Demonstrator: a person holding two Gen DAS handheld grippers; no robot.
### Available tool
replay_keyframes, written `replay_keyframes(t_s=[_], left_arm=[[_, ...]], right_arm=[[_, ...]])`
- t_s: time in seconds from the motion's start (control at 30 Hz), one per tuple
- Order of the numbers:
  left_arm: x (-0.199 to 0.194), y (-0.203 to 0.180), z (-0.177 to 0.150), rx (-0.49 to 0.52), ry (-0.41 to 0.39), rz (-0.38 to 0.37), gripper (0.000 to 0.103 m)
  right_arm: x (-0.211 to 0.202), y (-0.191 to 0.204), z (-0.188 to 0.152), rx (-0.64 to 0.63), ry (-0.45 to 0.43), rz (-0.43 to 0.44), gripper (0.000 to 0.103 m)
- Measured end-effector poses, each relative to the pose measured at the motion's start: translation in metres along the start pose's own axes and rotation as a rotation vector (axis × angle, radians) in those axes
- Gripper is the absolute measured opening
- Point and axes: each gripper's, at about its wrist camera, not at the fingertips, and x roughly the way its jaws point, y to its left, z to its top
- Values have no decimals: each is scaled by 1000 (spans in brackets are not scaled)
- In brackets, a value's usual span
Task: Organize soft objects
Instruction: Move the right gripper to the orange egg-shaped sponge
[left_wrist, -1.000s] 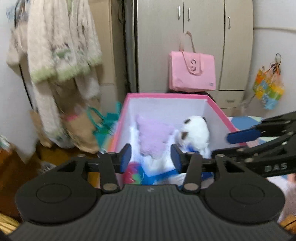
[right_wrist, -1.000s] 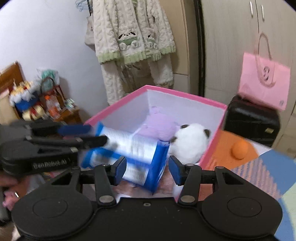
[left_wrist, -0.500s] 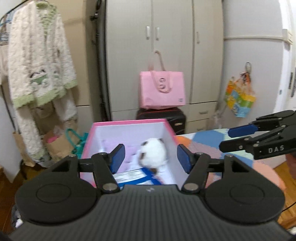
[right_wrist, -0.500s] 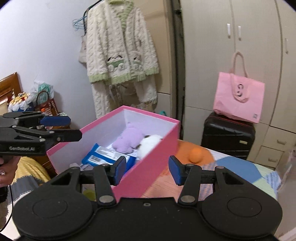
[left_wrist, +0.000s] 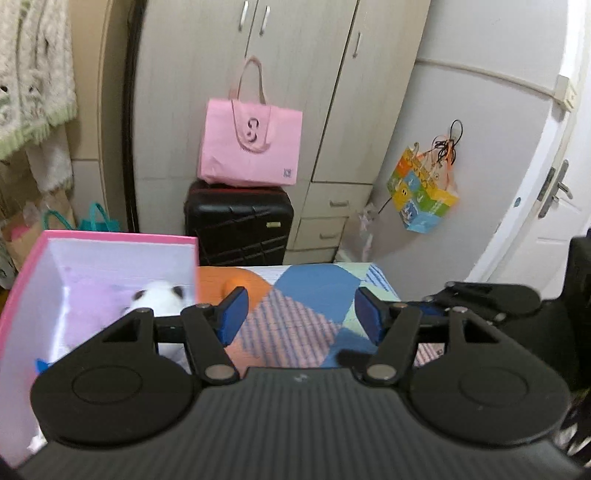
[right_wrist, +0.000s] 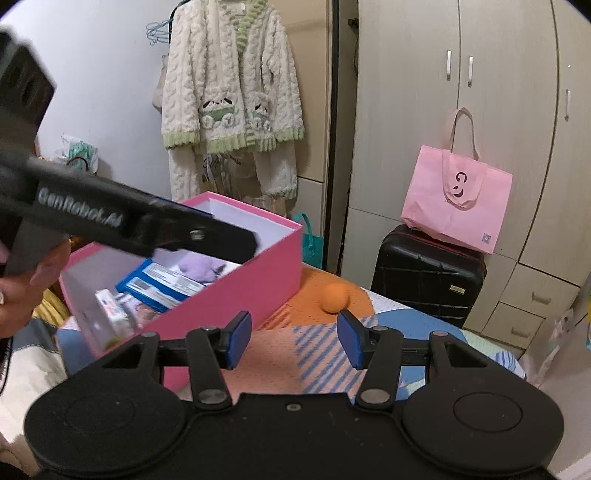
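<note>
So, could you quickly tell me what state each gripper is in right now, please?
Left gripper: open, holding nothing.
Right gripper: open, holding nothing.

Count: 1 pink box (right_wrist: 236, 280); inside, 1 purple plush (right_wrist: 201, 266), 1 white plush (left_wrist: 159, 295), 1 blue pack (right_wrist: 162, 282). 1 orange ball (right_wrist: 334, 298). 2 hand-held grippers: left (left_wrist: 299, 314), right (right_wrist: 293, 339).

Soft, even indoor light is filling the room with faint shadows; the wardrobe (left_wrist: 295, 92) is bowing at the fisheye edges, and the pink box (left_wrist: 92, 266) is blurring.
</note>
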Motion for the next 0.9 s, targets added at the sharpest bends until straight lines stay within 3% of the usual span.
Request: replay_keyframes(t_s=[0.17,0.3,0.43,0.5,0.63,0.9], left_arm=[[61,-4,18,-72,66,84,62],[116,10,23,-200,139,138,57],[158,13,24,-218,201,223,51],[175,18,24,-250,250,217,50],[191,24,26,-232,249,327,45],[216,35,22,-234,311,364,37]], right_arm=[[33,-31,0,-1,-2,45,57],[67,-55,-3,10,-1,71,57],[99,-73,-5,38,5,106,57],[115,-79,-7,38,17,117,57],[144,-87,-11,26,42,137,57],[185,-88,-14,-38,94,186,57]])
